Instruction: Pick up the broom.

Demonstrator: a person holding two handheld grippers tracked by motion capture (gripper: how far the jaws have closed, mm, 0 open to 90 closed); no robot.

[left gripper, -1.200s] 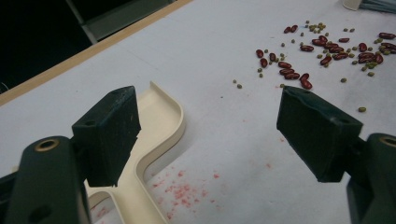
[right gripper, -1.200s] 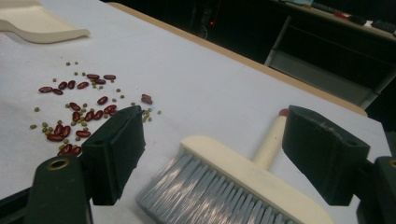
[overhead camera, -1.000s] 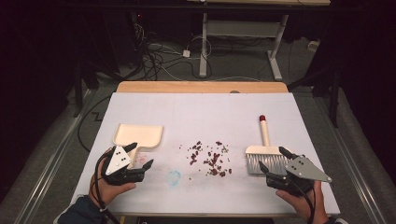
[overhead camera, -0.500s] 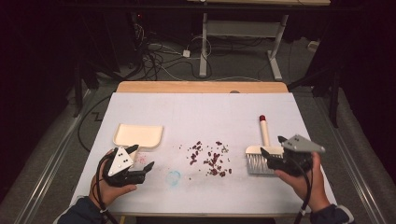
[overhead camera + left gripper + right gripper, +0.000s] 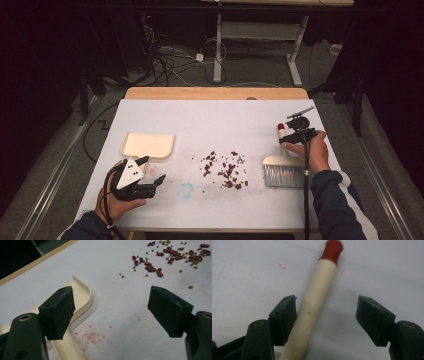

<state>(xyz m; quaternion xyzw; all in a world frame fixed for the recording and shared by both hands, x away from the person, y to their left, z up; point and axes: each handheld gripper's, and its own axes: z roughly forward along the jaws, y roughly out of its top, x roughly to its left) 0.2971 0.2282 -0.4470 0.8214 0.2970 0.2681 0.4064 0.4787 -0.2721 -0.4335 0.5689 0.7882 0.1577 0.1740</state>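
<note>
My left tongs (image 5: 156,171) hang wide apart just near of the cream dustpan (image 5: 148,145), whose open lip faces the spill, ready to take it up. Mid-worktop (image 5: 210,120) lie the scattered red beans (image 5: 226,169) with small green ones among them. At the right, my right tongs (image 5: 325,317) straddle the brush handle (image 5: 317,302), their jaws having just been closing, one pad touching, the other still clear, so no grip yet. The handle is pale wood with a red tip (image 5: 333,248), the bristle head (image 5: 283,172) pointing near.
</note>
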